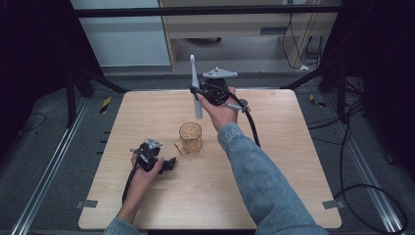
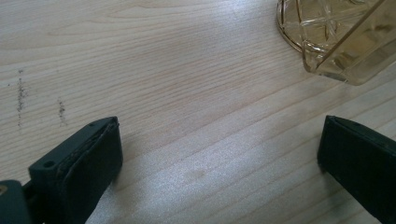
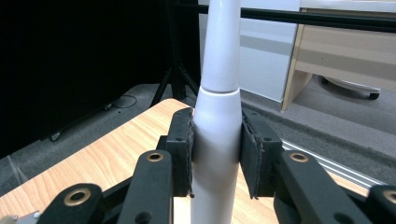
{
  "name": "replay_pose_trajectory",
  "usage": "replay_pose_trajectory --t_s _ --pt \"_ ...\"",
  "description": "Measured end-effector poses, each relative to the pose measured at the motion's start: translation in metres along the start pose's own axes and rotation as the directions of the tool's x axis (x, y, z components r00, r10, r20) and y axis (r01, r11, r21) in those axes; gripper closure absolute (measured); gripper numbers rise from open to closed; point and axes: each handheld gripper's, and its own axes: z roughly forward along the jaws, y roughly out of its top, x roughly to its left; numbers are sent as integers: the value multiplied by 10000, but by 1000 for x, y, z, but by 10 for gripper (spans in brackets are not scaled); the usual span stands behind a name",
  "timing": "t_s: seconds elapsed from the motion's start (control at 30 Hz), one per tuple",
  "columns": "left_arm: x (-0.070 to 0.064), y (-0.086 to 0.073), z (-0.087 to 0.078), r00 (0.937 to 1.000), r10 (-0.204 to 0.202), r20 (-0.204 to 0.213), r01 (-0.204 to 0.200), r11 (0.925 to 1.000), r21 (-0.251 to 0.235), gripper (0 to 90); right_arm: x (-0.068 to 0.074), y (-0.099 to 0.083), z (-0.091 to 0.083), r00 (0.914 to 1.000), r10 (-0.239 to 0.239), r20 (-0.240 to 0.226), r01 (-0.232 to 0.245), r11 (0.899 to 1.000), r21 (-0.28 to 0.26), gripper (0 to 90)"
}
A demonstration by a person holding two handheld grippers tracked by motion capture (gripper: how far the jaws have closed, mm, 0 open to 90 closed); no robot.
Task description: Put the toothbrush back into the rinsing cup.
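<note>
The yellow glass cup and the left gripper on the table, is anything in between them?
No. In the left gripper view, only bare wooden table lies between the open left gripper and the amber glass cup. The high view shows the same gap.

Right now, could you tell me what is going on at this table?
A person works at a wooden table with two tools. The right hand-held gripper is shut on a white electric toothbrush, held upright above the far side. The left hand-held gripper is open, low over the table beside an amber glass mug that stands near the middle.
</note>
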Motion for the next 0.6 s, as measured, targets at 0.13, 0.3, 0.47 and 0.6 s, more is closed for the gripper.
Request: replay_pose_trajectory --t_s 0.13,0.3,0.47,0.6 --pt "0 0 0 10000 -6 1 6 10000 -3 0 1 -2 1 10000 27 -62 -27 10000 6 671" --pt "0 0 0 10000 -7 -8 7 10000 -4 0 2 -5 2 10000 29 -54 -29 10000 52 671" --pt "0 0 0 10000 -34 7 34 10000 -5 0 4 -9 3 9999 -28 -103 30 9999 144 671" --pt "0 0 0 10000 -27 6 27 10000 1 0 5 -12 5 9999 -47 -131 49 9998 172 671"
